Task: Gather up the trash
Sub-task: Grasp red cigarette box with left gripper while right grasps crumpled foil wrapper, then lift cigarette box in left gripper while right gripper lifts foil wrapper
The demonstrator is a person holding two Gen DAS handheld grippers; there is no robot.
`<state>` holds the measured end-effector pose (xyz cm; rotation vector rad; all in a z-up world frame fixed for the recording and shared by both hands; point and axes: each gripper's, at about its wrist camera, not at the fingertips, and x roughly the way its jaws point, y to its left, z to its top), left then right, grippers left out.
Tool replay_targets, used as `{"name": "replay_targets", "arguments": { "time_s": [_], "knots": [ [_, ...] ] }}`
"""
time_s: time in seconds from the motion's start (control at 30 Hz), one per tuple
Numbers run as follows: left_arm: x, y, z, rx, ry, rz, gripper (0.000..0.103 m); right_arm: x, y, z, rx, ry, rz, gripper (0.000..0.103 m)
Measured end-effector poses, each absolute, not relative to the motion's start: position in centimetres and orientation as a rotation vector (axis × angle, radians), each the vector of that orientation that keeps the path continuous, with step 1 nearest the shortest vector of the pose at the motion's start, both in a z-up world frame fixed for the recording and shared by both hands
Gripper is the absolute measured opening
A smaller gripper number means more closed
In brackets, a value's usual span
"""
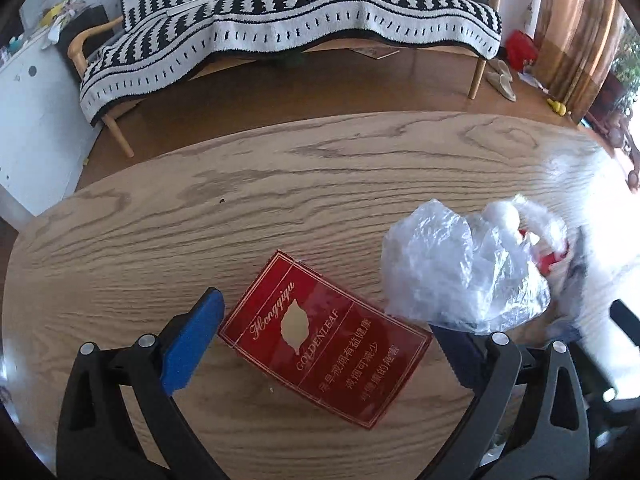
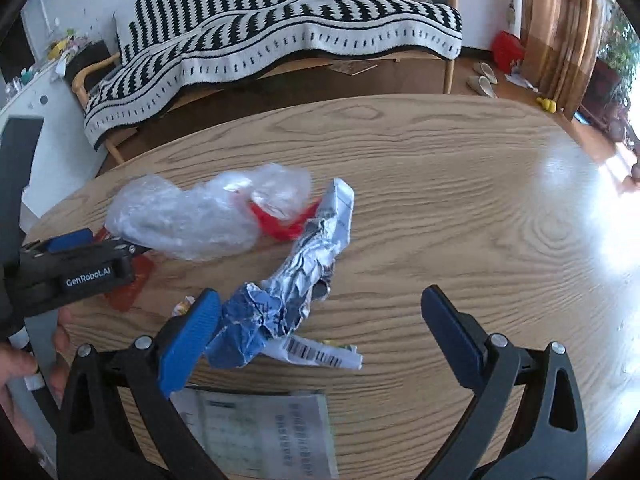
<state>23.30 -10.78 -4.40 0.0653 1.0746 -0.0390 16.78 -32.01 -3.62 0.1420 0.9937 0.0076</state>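
A red cigarette box (image 1: pixel 328 340) lies flat on the wooden table (image 1: pixel 280 192), between the open jaws of my left gripper (image 1: pixel 332 340). A crumpled clear plastic bag (image 1: pixel 460 276) lies just right of the box, over the right fingertip. In the right wrist view, my right gripper (image 2: pixel 324 332) is open over a crumpled silver-blue foil wrapper (image 2: pixel 296 276). The wrapper touches the left blue pad (image 2: pixel 188 344). The clear bag (image 2: pixel 192 216) with red scraps (image 2: pixel 280 220) lies beyond. A barcoded white scrap (image 2: pixel 320 354) and a printed paper sheet (image 2: pixel 260 432) lie near me.
The left gripper's body (image 2: pixel 76 272) and the person's hand (image 2: pixel 24 364) show at the left of the right wrist view. A bench with a black-and-white striped blanket (image 1: pixel 280 20) stands beyond the table. A white cabinet (image 1: pixel 28 120) is at the left.
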Motion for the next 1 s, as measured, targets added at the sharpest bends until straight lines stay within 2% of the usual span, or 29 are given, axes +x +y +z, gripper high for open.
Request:
{"name": "replay_targets", "arguments": {
  "time_s": [0.23,0.43,0.47,0.5,0.53,0.57,0.6,0.63,0.67,1.0],
  "knots": [
    [20.8,-9.2,-4.4,0.14,1.062,-0.035,0.097,16.5,-36.4,-3.4,0.24,0.977,-0.049,0.097],
    [18.3,-5.8,-4.1,0.117,1.046,0.04,0.097,17.4,-36.1,-4.0,0.289,0.996,-0.034,0.097],
    [18.1,-5.2,-4.2,0.102,1.052,0.048,0.097,17.6,-35.7,-4.2,0.267,1.004,-0.032,0.092],
    [18.1,-5.0,-4.3,0.09,1.054,0.05,0.097,17.7,-35.3,-4.3,0.241,1.001,-0.022,0.072],
    [17.8,-4.5,-4.4,0.06,1.042,0.052,0.097,17.6,-35.2,-4.3,0.252,0.998,0.0,0.06],
    [17.7,-4.2,-4.3,0.044,1.027,0.051,0.097,17.7,-35.2,-4.2,0.264,1.004,0.007,0.042],
    [17.5,-4.0,-4.3,0.038,1.018,0.048,0.093,17.4,-35.5,-3.8,0.283,0.992,0.01,0.037],
    [17.3,-4.1,-4.2,0.049,0.997,0.044,0.083,17.2,-35.6,-3.4,0.286,0.981,0.016,0.036],
    [17.1,-4.5,-3.8,0.093,0.969,0.06,0.062,17.0,-35.7,-3.0,0.291,0.967,0.023,0.035],
    [15.3,-5.4,-2.4,0.028,0.954,-0.077,0.056,15.0,-36.6,-0.1,0.319,0.877,0.041,0.035]
  ]
}}
